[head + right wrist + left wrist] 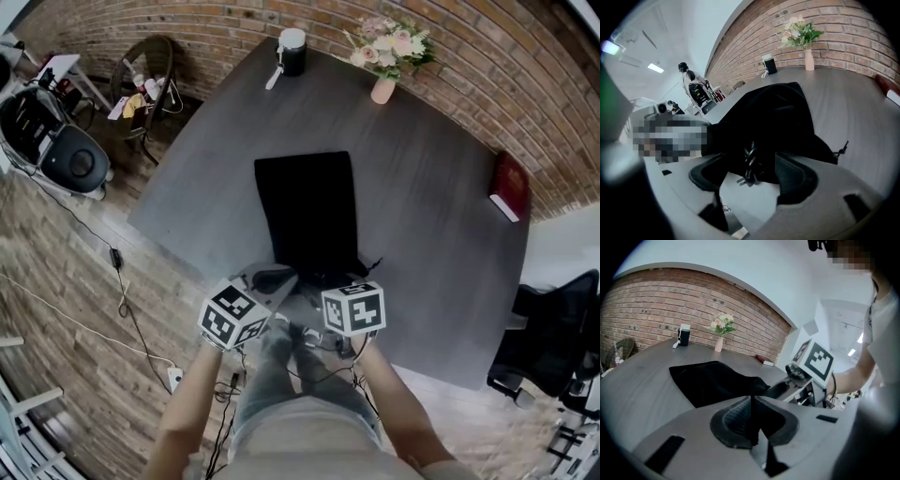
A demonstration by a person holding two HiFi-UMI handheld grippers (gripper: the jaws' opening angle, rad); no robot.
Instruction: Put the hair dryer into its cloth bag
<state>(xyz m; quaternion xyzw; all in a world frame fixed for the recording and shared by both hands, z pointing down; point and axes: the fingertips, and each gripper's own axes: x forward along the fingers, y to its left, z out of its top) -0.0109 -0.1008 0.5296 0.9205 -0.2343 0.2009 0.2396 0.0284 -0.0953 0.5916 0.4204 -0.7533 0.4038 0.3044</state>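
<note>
The black cloth bag [309, 211] lies flat along the dark grey table [441, 225], its mouth at the near edge. My left gripper [272, 279] is shut on a thin fold of the bag's rim [752, 420] at that mouth. In the right gripper view the bag [776, 112] bulges, and a coiled black cord with a plug [749, 169] hangs out of it. That cord hangs between the spread jaws of my right gripper [752, 171], whose pads do not touch it. The hair dryer's body is hidden. The right gripper [811, 366] sits close beside the left one.
At the table's far side stand a pink vase of flowers [384, 86] and a black and white cylinder [292, 52]. A red book [511, 186] lies at the right edge. A black office chair [553, 328] is on the right, and cables [122, 300] trail on the floor at left.
</note>
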